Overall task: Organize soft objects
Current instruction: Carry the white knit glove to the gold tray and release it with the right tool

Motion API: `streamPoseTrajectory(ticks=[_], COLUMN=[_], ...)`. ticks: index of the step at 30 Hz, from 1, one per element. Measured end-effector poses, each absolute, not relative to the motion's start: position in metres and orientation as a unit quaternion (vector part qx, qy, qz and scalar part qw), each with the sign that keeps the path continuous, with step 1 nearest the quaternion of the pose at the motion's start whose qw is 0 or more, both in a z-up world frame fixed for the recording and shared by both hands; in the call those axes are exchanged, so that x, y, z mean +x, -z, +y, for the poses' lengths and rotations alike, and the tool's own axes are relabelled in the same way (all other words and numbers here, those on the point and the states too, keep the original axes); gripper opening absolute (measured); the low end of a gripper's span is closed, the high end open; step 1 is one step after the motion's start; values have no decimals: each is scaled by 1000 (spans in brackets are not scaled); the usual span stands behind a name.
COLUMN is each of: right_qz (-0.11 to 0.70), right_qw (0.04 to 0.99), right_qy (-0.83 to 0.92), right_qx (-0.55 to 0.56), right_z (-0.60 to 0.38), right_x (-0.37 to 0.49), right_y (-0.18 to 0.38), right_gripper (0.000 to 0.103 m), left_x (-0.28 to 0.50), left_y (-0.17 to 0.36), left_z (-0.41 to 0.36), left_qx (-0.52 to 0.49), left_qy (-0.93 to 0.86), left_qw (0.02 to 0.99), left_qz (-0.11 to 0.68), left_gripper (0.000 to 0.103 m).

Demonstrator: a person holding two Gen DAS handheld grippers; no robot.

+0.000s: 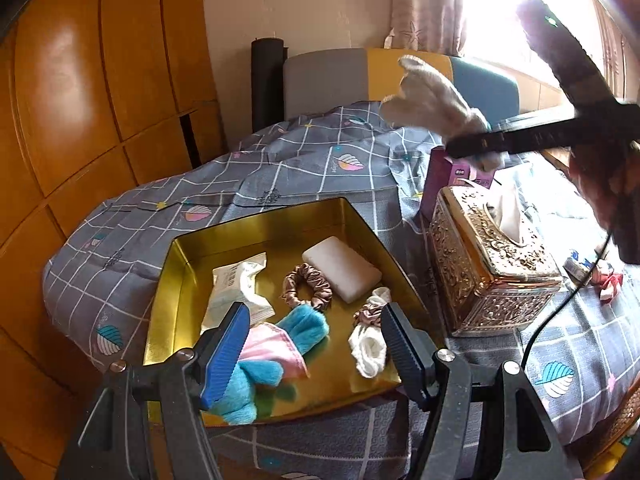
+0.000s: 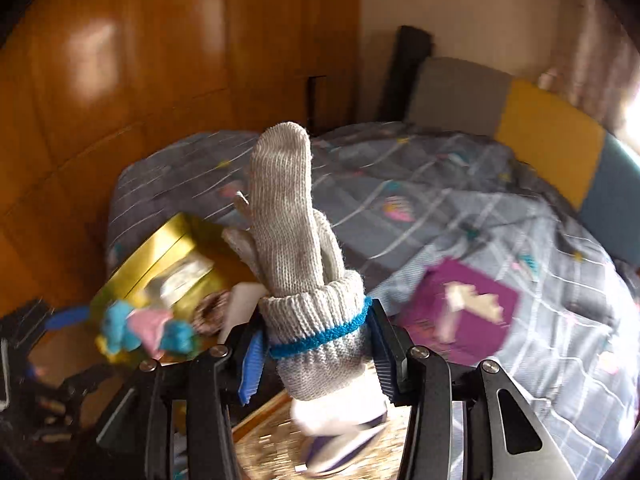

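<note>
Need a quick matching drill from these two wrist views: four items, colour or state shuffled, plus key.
Items:
1. knit glove
2. scrunchie
3. tin tray
4. left tool

States:
A. gold, holding several soft items
B. open, nothing between its pads
C. brownish satin, lying in the tray
D. grey with a blue cuff band, clamped in the right tool

Pairs: 1-D, 2-C, 3-A, 4-B

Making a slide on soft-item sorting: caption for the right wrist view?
Right gripper clamps a grey knit glove by its cuff, carried above the bed near the gold tin.
</note>
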State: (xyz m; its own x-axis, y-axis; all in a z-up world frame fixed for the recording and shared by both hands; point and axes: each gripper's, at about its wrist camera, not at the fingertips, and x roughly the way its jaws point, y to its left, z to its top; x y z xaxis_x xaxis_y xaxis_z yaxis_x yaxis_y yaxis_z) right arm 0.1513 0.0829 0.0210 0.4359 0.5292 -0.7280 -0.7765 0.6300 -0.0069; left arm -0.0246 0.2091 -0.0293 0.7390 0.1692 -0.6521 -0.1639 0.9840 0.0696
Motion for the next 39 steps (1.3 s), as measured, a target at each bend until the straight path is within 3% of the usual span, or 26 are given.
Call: streamPoseTrajectory(ticks=[17, 26, 39], right_qz=[400, 456, 486], right_qw=[769, 761, 741], right_qy=[-451, -422, -393], right_qx=[-213, -187, -246], right_z=[130, 183, 216], right_x=[102, 117, 103], right_y=[40, 69, 130], right_gripper=[47, 47, 48], left_x=[-33, -37, -38], left_y=[33, 40, 44], left_z=[232, 252, 263], left_qx=[-17, -50, -56], left_qy=[-121, -149, -169], left_qw=[928, 922, 915], left_qz=[351, 354, 361], left_gripper=[69, 69, 69])
